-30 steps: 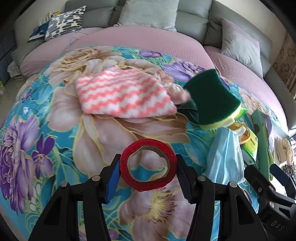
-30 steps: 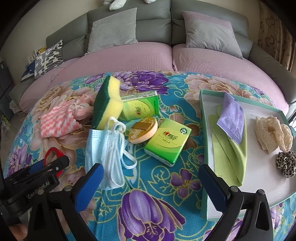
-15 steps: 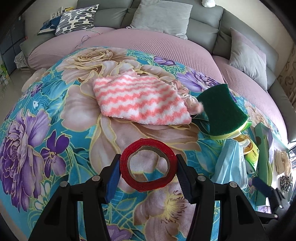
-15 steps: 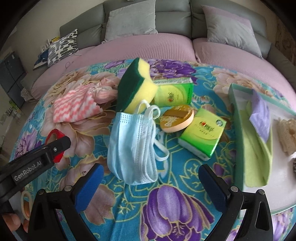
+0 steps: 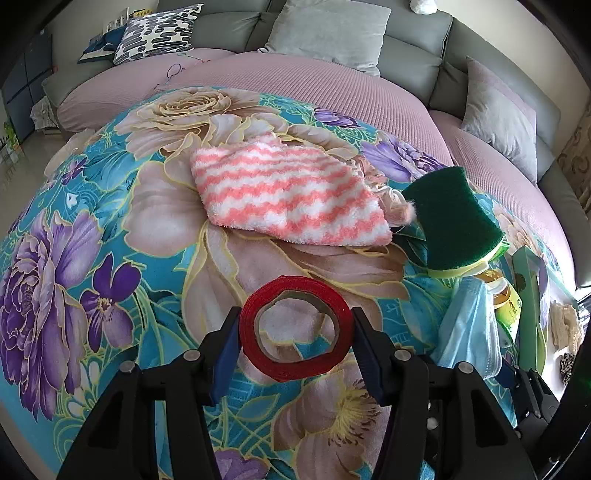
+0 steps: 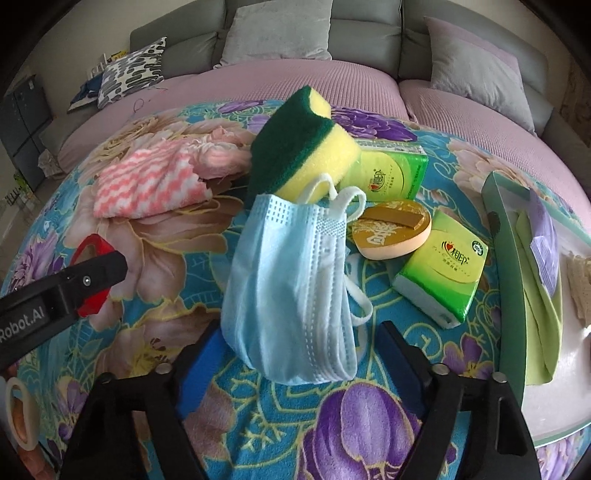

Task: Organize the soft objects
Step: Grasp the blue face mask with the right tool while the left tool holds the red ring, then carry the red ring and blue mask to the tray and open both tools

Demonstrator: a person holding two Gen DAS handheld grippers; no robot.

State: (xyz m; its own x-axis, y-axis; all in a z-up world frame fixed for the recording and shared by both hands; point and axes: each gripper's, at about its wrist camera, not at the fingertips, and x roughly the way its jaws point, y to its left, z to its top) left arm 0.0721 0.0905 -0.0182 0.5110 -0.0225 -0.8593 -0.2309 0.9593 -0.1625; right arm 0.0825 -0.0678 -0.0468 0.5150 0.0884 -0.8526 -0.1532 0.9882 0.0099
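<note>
My left gripper (image 5: 295, 332) is shut on a red tape roll (image 5: 295, 326) and holds it above the floral cloth; the roll also shows in the right wrist view (image 6: 90, 273). My right gripper (image 6: 299, 354) is open, its jaws on either side of the near end of a stack of blue face masks (image 6: 291, 280), not closed on it. A green and yellow sponge (image 6: 299, 144) leans behind the masks. A pink and white zigzag cloth (image 5: 284, 192) lies further back left.
Two green tissue packs (image 6: 443, 273) and a round orange tin (image 6: 391, 232) lie right of the masks. A green-rimmed tray (image 6: 506, 258) at the right holds green and purple cloths. A sofa with cushions (image 5: 328, 33) stands behind.
My right gripper has moved forward and left, so the face masks now lie between its open jaws. My left gripper has drifted left, still holding the red tape roll.
</note>
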